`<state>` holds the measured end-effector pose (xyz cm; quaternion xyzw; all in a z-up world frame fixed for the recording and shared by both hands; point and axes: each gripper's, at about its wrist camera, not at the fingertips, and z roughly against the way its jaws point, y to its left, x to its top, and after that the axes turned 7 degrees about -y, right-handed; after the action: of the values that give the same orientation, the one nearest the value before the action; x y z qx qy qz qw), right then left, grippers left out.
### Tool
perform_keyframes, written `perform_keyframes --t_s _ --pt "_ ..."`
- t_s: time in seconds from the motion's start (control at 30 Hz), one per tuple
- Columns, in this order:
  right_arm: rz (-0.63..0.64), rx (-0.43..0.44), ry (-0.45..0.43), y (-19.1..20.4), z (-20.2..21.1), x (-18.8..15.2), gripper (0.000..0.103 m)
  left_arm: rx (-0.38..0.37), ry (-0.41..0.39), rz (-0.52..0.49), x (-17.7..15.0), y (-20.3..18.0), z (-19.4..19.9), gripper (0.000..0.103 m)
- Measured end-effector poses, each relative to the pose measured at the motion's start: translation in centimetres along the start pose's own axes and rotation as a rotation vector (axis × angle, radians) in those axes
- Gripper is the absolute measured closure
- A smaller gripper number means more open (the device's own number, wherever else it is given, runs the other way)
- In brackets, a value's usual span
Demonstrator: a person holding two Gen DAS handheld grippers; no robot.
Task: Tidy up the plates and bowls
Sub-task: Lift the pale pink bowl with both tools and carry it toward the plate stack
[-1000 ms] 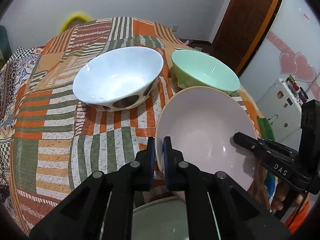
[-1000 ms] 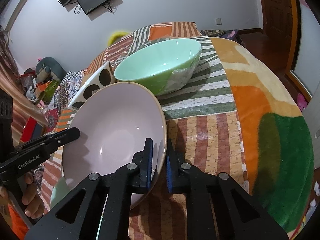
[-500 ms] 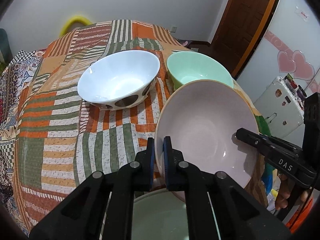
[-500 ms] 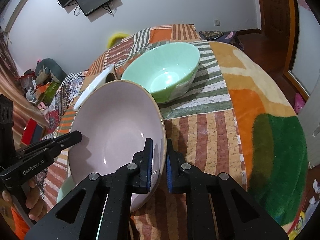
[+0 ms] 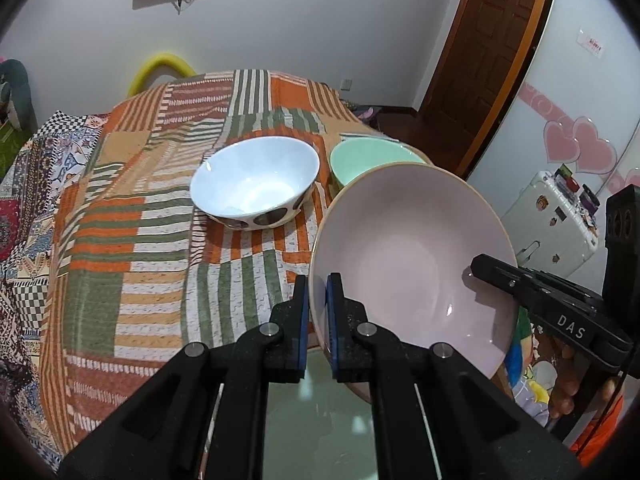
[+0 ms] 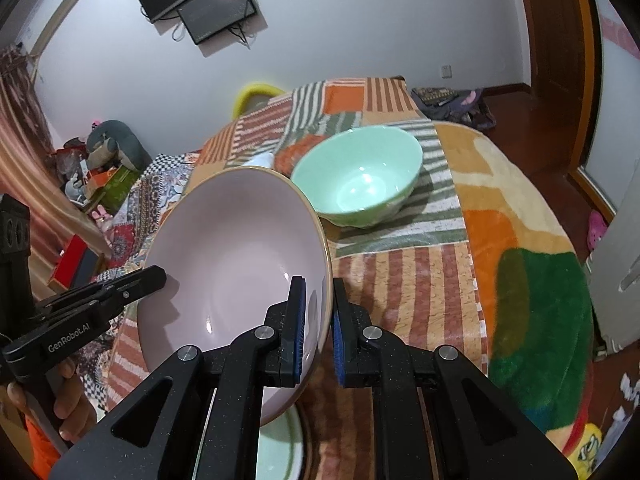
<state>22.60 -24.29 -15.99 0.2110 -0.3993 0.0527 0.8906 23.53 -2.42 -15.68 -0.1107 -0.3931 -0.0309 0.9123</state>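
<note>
Lifted higher than a second ago, the pink bowl [image 5: 412,256] now hangs farther above the striped patchwork cloth [image 5: 160,272], filling the right half of the left wrist frame. The left gripper [image 5: 317,316] is clamped on its near rim at lower centre, and the right gripper [image 6: 319,320] pinches the opposite rim. The white spotted bowl [image 5: 256,182] sits at centre, just beside the green bowl [image 6: 360,178] at upper right. A pale green plate [image 5: 316,412] lies below the pink bowl.

Soft, even indoor light, small glints inside the glossy bowls, sharp focus, strong fisheye bending with dark corners.
</note>
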Motion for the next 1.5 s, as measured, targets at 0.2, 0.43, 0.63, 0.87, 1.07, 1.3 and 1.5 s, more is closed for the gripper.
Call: perform_keyframes --t_s 0.2,0.43,0.63,0.87,1.07,1.3,1.5 --pt "0.016 0.008 -0.016 1.0 0.8 -0.2 0.092 0.008 -0.024 0.002 -0.6 0.2 2.7 0.096" --pt "0.038 0.029 -0.017 2.9 1.3 -0.8 0.092 0.032 -0.044 0.016 -1.7 1.3 5.7 0.096" --pt "0.069 0.057 -0.011 4.8 1.5 -1.5 0.092 0.055 -0.057 0.046 -2.7 2.7 8.1 0.096" --pt "0.104 0.094 -0.002 7.2 1.5 -2.3 0.092 0.09 -0.072 0.077 -4.0 4.7 10.6 0.096" --pt "0.129 0.13 0.013 9.2 1.1 -3.1 0.092 0.13 -0.083 0.1 -5.1 6.4 12.9 0.096" --pt "0.169 0.169 0.032 12.0 0.6 -3.9 0.092 0.167 -0.09 0.153 -6.8 8.7 14.8 0.096" --pt "0.195 0.207 0.05 14.2 -0.1 -4.7 0.092 0.197 -0.088 0.198 -8.3 11.0 16.2 0.096"
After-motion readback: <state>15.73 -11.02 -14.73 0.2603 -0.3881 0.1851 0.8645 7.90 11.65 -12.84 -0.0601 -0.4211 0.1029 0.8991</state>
